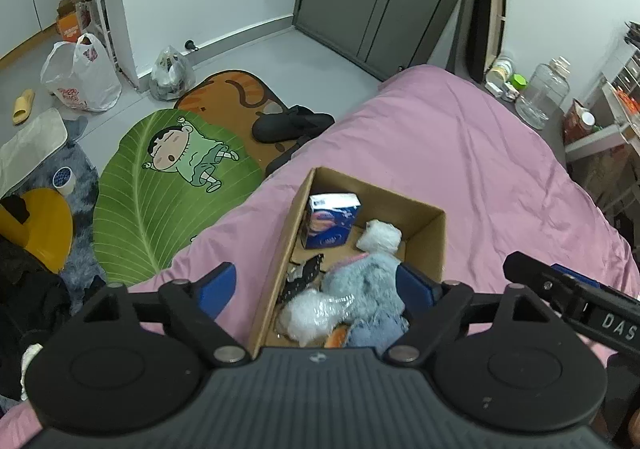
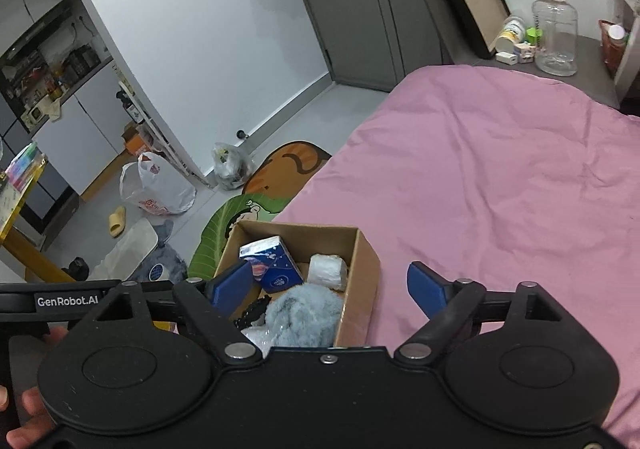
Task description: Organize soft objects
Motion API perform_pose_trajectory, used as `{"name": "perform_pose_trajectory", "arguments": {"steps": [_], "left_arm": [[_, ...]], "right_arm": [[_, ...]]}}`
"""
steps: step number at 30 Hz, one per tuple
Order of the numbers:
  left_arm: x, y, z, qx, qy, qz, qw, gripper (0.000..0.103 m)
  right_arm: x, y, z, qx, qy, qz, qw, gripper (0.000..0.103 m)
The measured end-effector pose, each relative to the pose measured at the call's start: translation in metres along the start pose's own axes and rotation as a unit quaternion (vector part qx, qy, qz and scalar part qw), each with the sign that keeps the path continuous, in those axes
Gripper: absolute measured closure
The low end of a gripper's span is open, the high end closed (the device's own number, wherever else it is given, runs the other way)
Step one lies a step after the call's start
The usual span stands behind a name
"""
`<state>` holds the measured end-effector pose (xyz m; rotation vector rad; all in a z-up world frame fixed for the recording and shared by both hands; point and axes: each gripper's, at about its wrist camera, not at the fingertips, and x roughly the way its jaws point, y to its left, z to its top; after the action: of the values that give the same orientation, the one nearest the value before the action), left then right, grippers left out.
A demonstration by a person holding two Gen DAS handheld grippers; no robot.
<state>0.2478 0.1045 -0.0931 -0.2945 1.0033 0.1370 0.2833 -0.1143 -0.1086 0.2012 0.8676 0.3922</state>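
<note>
Grippers, left (image 1: 316,285) and right (image 2: 334,289), both gape over one cardboard box (image 1: 434,245) (two white wads (image 1: 378,235), one tissue pack (image 1: 332,221)).

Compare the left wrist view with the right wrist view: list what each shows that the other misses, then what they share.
Only the left wrist view shows the black slippers on the orange cat mat and the orange-and-blue soft items at the box's near end. Only the right wrist view shows the kitchen shelves and the colourful pen pack. Both show the cardboard box on the pink bedspread, holding the blue tissue pack, the grey-blue plush and white wrapped bundle. The left gripper and right gripper are both open.
</note>
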Motion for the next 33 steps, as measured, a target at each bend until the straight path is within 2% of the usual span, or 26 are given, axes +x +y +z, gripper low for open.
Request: {"name": "perform_pose_trajectory", "arguments": {"steps": [5, 13, 33], "left_arm": [[-0.018, -0.004, -0.014, 0.013, -0.008, -0.009, 0.9998, 0.006], [-0.052, -0.012, -0.028, 0.025, -0.034, -0.012, 0.999, 0.0], [-0.129, -0.034, -0.076, 0.065, -0.085, -0.034, 0.9937, 0.0]], "right_arm": [[-0.029, -0.001, -0.006, 0.004, -0.011, -0.011, 1.0, 0.007], [-0.069, -0.012, -0.014, 0.012, -0.033, -0.025, 0.999, 0.0], [-0.158, -0.014, -0.041, -0.004, -0.088, -0.033, 0.996, 0.0]]}}
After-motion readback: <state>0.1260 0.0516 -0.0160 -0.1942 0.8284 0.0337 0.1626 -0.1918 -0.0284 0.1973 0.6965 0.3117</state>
